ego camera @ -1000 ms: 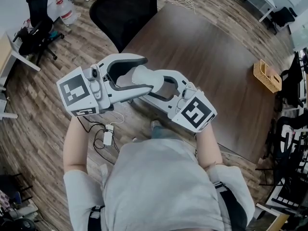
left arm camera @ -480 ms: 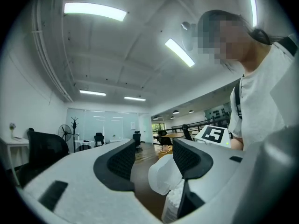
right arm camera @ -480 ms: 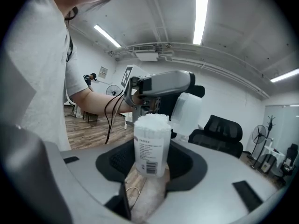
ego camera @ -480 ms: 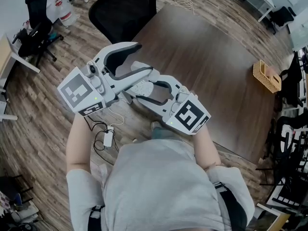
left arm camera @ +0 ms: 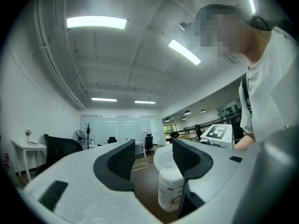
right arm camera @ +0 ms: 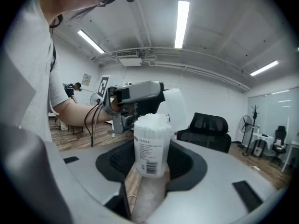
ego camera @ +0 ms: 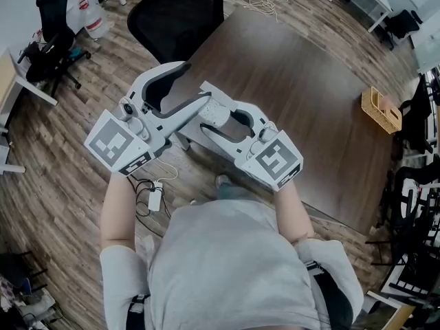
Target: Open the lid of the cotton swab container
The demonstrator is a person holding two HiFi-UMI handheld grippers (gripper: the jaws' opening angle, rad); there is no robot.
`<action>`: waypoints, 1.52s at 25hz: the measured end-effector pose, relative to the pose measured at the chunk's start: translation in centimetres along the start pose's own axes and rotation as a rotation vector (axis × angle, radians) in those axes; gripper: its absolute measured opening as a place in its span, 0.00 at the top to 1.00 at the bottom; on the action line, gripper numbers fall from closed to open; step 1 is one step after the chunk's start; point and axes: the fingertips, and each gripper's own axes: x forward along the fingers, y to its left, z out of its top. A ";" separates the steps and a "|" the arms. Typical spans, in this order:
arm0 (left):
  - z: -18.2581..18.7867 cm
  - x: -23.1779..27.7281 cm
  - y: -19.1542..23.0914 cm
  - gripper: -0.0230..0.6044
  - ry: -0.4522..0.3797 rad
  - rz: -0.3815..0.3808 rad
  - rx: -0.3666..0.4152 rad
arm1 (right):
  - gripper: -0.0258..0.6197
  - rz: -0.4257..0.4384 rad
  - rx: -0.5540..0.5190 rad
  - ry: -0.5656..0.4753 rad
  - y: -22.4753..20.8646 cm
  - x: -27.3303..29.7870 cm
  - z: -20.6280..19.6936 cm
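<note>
In the head view, my right gripper [ego camera: 212, 119] is closed around the cotton swab container [ego camera: 216, 114] and holds it up near the edge of the brown table [ego camera: 295, 95]. My left gripper [ego camera: 198, 84] is just beside it with its two jaws apart. One jaw tip is very close to the top of the container, but I cannot tell from up here if it touches. I also cannot see the lid well in this view. In the left gripper view, the jaws stand wide and nothing is squeezed between them. Past them I see the container, and behind its top a round white lid [left arm camera: 162, 156] is tipped up and back. The swabs [left arm camera: 171, 174] show white and fluffy at the top. So I think the lid is open, or very nearly. In the right gripper view, the container stands straight up between the two jaws, and the pads press on its sides low down. It is a small round tub, packed full of white swabs, with a label and a barcode on the front. Nothing covers its top. I think the main job is done. What may be left is to push the lid fully back and set the container down on the table.
</note>
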 end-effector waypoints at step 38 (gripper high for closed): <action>-3.4 -12.4 1.3 0.86 0.069 0.678 0.022 | 0.66 -0.486 0.064 -0.049 -3.5 -6.6 2.1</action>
